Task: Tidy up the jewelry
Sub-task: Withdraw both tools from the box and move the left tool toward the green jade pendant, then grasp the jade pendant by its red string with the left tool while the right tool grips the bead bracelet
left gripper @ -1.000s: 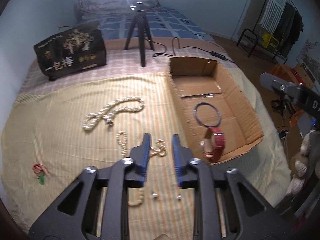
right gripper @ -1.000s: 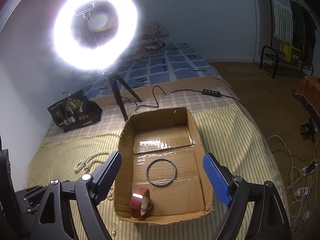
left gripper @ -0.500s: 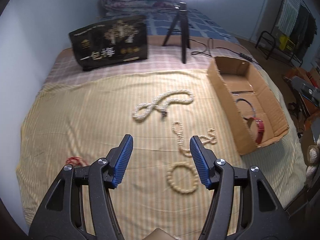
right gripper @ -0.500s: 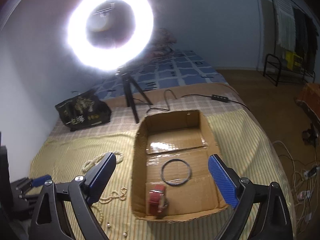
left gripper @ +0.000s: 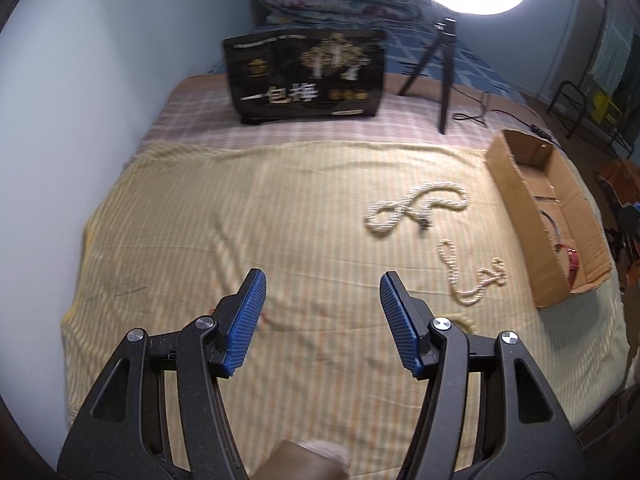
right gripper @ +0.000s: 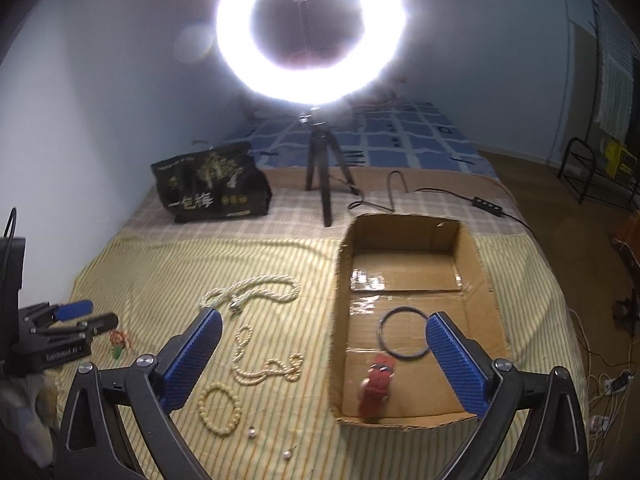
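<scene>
A cardboard box (right gripper: 484, 276) lies on the striped cloth and holds a dark ring (right gripper: 404, 332) and a red watch (right gripper: 376, 384). Left of it lie a thick pearl necklace (right gripper: 256, 288), a thin pearl strand (right gripper: 264, 364), a bead bracelet (right gripper: 220, 404), two pearl earrings (right gripper: 252, 433) and a red flower piece (right gripper: 118, 340). My right gripper (right gripper: 320, 356) is open and empty above the box's near left wall. My left gripper (left gripper: 322, 316) is open and empty over the cloth; the red flower piece (left gripper: 264, 320) shows partly by its left finger. The box (left gripper: 520, 208) is at right.
A lit ring light on a black tripod (right gripper: 320, 168) stands behind the box, its cable (right gripper: 440, 196) trailing right. A black printed bag (right gripper: 212, 184) stands at the back left. The bed edge drops off to the right onto a floor with cables.
My left gripper has opened and swung left, from the thin pearl strand to the flower piece. My right gripper has drifted left, so more of the loose jewelry shows.
</scene>
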A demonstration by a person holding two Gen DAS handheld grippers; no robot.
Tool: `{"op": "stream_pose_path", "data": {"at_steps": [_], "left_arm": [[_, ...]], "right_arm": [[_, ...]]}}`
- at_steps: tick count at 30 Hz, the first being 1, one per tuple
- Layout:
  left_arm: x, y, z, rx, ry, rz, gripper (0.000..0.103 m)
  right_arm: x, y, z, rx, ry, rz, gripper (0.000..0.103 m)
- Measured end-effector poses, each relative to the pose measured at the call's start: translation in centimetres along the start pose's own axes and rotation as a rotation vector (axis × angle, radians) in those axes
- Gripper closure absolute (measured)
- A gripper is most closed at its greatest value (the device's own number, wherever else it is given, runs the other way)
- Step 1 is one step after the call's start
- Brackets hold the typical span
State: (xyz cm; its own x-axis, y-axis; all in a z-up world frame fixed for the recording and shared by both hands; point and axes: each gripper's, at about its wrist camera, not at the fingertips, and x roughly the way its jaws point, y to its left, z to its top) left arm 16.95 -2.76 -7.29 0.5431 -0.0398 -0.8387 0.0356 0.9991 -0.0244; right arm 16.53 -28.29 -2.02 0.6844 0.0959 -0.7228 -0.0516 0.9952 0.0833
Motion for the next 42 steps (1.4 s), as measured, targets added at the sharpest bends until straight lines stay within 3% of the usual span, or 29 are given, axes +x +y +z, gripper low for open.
{"op": "stream_pose_path", "data": {"at_steps": [7, 13, 16, 19, 22, 25, 27, 32, 42], "left_arm": [[0.1, 4.8, -0.6, -0.067, 0.014, 0.035, 0.042], [1.2, 8.0, -1.4, -0.106, 0.039, 0.018, 0.042], [2.5, 9.3, -1.6, -0.151, 0.084, -0.001, 0.043], [3.8, 10.1, -2.1, -0.182, 0.128, -0.016, 0.055], [5.1, 10.8, -2.8, -0.207, 0.18, -0.031, 0.056], [6.0, 11.0, -3.4, -0.212, 0.211, -0.03, 0.066], [6.4, 10.9, -3.8, -0.203, 0.227, -0.034, 0.067], [7.6, 10.4, -4.3, -0.199, 0.264, -0.051, 0.067], [9.3, 10.0, -4.2, -0.197, 0.278, -0.045, 0.067]], "right_arm": [[0.7, 2.2, -1.1, -0.064, 0.033, 0.06, 0.0], [1.7, 3.6, -2.0, -0.086, 0.09, 0.136, 0.003], [2.6, 4.1, -2.6, -0.07, 0.147, 0.193, 0.011], [3.8, 4.9, -3.5, -0.071, 0.21, 0.24, 0.018], [5.4, 5.6, -4.6, -0.069, 0.294, 0.289, 0.03], [7.1, 5.9, -5.6, -0.039, 0.37, 0.316, 0.046], [8.0, 6.0, -6.1, -0.021, 0.407, 0.339, 0.057], [9.7, 6.6, -7.0, -0.007, 0.47, 0.357, 0.066], [12.0, 7.4, -8.2, -0.056, 0.519, 0.298, 0.074]]}}
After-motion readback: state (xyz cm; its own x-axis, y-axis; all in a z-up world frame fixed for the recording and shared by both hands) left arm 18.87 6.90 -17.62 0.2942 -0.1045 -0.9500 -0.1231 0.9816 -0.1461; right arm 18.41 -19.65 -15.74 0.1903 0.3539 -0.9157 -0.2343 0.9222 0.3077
